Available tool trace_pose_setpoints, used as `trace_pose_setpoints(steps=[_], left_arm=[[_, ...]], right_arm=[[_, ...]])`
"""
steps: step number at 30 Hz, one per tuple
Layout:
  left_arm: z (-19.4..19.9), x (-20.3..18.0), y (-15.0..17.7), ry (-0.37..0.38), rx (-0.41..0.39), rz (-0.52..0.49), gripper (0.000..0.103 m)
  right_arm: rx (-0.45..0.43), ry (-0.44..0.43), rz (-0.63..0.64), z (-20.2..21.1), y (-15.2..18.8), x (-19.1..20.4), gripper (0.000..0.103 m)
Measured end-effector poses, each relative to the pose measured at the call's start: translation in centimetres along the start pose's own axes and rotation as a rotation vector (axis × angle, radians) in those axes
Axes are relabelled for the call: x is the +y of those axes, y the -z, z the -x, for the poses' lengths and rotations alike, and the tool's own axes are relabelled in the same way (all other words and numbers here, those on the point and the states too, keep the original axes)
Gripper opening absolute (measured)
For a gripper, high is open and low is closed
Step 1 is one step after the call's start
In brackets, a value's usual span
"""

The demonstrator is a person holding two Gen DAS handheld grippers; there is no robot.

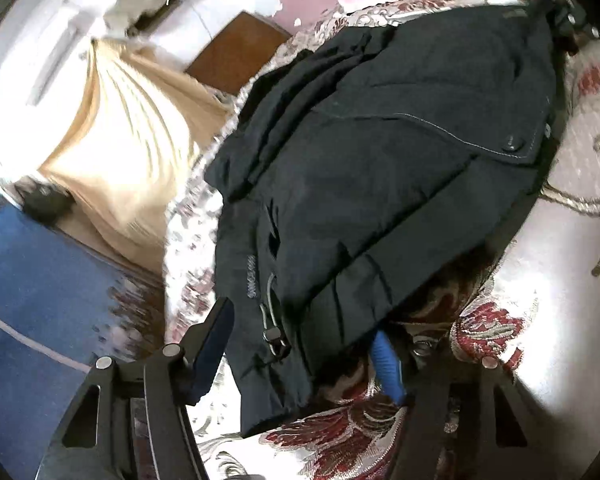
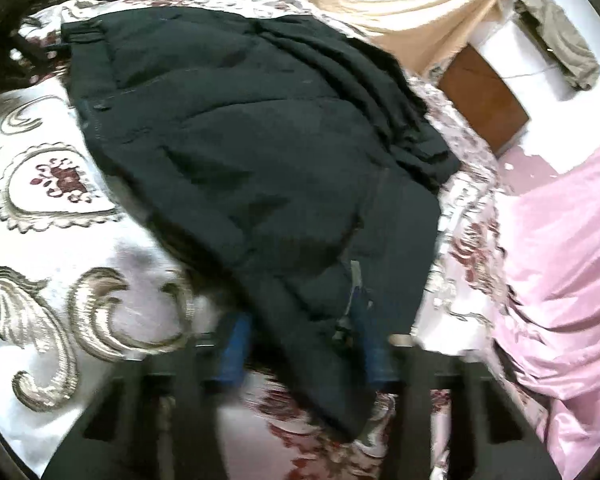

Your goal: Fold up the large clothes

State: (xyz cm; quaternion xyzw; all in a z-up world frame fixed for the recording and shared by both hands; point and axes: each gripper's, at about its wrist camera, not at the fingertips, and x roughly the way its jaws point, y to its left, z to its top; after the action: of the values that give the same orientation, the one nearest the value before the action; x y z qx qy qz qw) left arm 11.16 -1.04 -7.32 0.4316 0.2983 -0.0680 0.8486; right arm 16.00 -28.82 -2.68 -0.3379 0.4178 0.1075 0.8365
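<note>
Spread across a floral bedspread [image 1: 572, 152], a dark jacket [image 1: 380, 152] lies partly folded, its drawcord toggle [image 1: 274, 336] near the hem. At its lower edge the left gripper [image 1: 304, 340] stands with fingers wide apart, the hem lying between them. Meanwhile the right gripper [image 2: 304, 344], blurred, also has its blue fingers [image 2: 236, 344] spread, jacket fabric draped between them beside pink bedding [image 2: 560, 248].

Bedroom: patterned bedspread [image 1: 572, 168], curtain [image 1: 132, 128].

Floral bedspread [image 1: 480, 332], backlit cream curtain [image 1: 132, 132], pink bedding [image 2: 560, 260], brown wooden cabinet [image 2: 484, 100]
</note>
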Motion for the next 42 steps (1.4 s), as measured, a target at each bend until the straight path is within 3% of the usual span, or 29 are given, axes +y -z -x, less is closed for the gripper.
trace_pose_setpoints(steps=[3,5,8,11,14,20,21,27,35,42], left_arm=[[-0.6,1.8,0.3,0.125,0.033,0.097,0.063],[-1.5,2.8,0.6,0.203,0.065,0.158,0.063],[-2.3,3.2,0.9,0.260,0.095,0.200,0.063],[-2.4,2.5,1.0,0.229,0.104,0.192,0.062],[-2.0,2.3,1.0,0.194,0.093,0.188,0.038],[0.0,5.6,0.6,0.196,-0.020,0.312,0.019],[0.2,6.4,0.4,0.213,-0.034,0.345,0.010],[-0.1,9.8,-1.0,0.300,-0.051,0.502,0.009],[1.1,9.9,-0.9,0.276,-0.078,0.519,0.008],[4.6,8.5,1.1,0.251,-0.123,0.542,0.007]], right_arm=[[-0.006,-0.045,-0.049,-0.1,-0.3,-0.5,0.011],[-0.029,-0.108,-0.167,0.2,-0.4,-2.4,0.010],[-0.061,-0.191,-0.335,0.0,-0.3,-5.6,0.010],[-0.078,-0.211,-0.398,-0.4,-0.7,-6.9,0.010],[-0.093,-0.213,-0.426,-0.7,-1.0,-7.3,0.010],[-0.143,-0.262,-0.560,-0.2,-0.7,-9.3,0.009],[-0.155,-0.279,-0.598,-0.1,-0.6,-10.0,0.009],[-0.213,-0.325,-0.723,0.1,-0.8,-12.5,0.009],[-0.245,-0.301,-0.735,1.0,-0.7,-12.1,0.008],[-0.355,-0.205,-0.665,4.6,2.6,-8.7,0.004]])
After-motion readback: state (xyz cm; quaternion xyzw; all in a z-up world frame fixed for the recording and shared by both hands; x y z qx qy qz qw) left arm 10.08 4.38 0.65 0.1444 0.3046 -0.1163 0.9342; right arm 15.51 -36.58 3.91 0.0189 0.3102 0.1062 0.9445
